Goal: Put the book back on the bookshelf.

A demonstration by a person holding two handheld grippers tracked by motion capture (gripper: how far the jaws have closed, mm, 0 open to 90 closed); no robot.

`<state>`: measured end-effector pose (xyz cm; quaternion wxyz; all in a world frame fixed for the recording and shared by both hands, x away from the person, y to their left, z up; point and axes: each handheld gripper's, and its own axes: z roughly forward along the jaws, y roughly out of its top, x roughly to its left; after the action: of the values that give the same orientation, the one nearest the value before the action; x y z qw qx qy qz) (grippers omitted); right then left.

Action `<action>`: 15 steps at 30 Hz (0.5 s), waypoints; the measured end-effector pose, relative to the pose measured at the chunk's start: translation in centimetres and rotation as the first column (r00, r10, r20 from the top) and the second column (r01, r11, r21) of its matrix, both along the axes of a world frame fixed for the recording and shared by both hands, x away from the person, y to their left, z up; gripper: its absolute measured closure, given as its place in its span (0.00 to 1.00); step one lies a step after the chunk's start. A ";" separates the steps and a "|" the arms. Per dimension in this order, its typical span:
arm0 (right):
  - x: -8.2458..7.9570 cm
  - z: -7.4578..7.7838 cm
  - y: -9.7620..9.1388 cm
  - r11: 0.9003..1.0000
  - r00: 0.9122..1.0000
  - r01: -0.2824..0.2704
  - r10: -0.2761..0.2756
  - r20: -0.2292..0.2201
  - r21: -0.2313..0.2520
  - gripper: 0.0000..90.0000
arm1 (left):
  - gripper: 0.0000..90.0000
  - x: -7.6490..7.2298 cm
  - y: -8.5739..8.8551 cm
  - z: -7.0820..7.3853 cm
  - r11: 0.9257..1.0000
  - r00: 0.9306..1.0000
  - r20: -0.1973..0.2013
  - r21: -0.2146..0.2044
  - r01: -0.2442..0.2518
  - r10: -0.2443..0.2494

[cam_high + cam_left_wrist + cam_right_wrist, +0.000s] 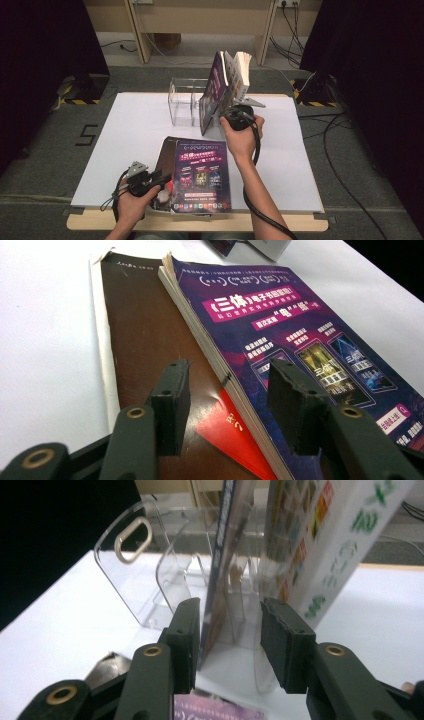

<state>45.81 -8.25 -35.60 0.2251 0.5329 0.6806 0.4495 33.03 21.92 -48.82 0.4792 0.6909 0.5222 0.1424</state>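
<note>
Left gripper (pixel 161 179): near left of the table, jaws apart and pressing on nothing; in the left gripper view they straddle the left edge of the purple magazine.
Purple magazine (pixel 202 176): lies flat at the near middle of the white table sheet (pixel 130 145), on top of a brown book (pixel 145 340) whose cover sticks out to its left, with a red patch at the near end.
Right gripper (pixel 220 120): far middle, at the near end of the clear acrylic file rack (pixel 182 102), jaws apart and gripping nothing.
Upright purple magazine (pixel 225 560): stands in the rack, tilted; in the right gripper view its lower edge sits between the jaws, just beside the left one; contact with the pad cannot be told.
White patterned book (pixel 325 535): stands in the rack to the right of the upright purple magazine, leaning right, beyond the right jaw.
Rack: far middle of the sheet, its left compartments transparent, with an oval handle hole in the left wall.
</note>
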 end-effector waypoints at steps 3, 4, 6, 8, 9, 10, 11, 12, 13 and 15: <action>-0.2 -0.6 -0.3 1.000 1.000 -0.003 0.003 -0.012 -0.003 0.67 | 0.57 0.1 -0.1 -0.1 1.000 1.000 -0.003 0.003 0.005 -0.005; -0.3 -0.9 -0.4 1.000 1.000 -0.006 0.006 -0.018 0.000 0.67 | 0.57 0.1 -0.2 -0.1 1.000 1.000 -0.004 0.003 0.006 -0.006; -0.4 -1.5 -0.7 1.000 1.000 -0.006 0.006 -0.030 0.002 0.66 | 0.56 0.2 -0.3 -0.2 1.000 1.000 -0.004 0.005 0.011 -0.011; -0.5 -2.1 -0.8 1.000 0.999 -0.008 0.008 -0.050 -0.001 0.66 | 0.56 0.3 -0.5 -0.2 1.000 1.000 -0.005 0.005 0.015 -0.015; -0.5 -2.5 -0.9 1.000 0.998 -0.010 0.010 -0.060 -0.001 0.66 | 0.56 0.3 -0.6 -0.2 1.000 1.000 -0.006 0.006 0.020 -0.020; -0.5 -2.9 -0.9 1.000 0.997 -0.012 0.012 -0.070 -0.007 0.66 | 0.56 0.4 -0.7 -0.2 1.000 1.000 -0.008 0.006 0.020 -0.020; -0.5 -3.2 -0.9 1.000 0.997 -0.015 0.014 -0.077 -0.012 0.66 | 0.57 0.5 -0.7 -0.2 1.000 1.000 -0.009 0.007 0.024 -0.023; -0.5 -3.6 -1.0 1.000 0.996 -0.017 0.016 -0.092 -0.009 0.66 | 0.57 0.6 -0.7 -0.2 1.000 1.000 -0.012 0.012 0.024 -0.024; -0.5 -4.0 -1.0 1.000 0.994 -0.020 0.019 -0.105 -0.012 0.66 | 0.57 0.6 -0.8 -0.2 1.000 1.000 -0.015 0.017 0.026 -0.026; -0.5 -4.9 -1.0 0.999 0.991 -0.027 0.023 -0.132 -0.026 0.66 | 0.58 0.8 -0.9 -0.2 0.999 0.999 -0.022 0.018 0.032 -0.032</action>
<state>45.35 -9.24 -40.46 0.1811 0.5497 0.7068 0.4067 33.85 21.03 -49.01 0.4693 0.7051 0.5149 0.1322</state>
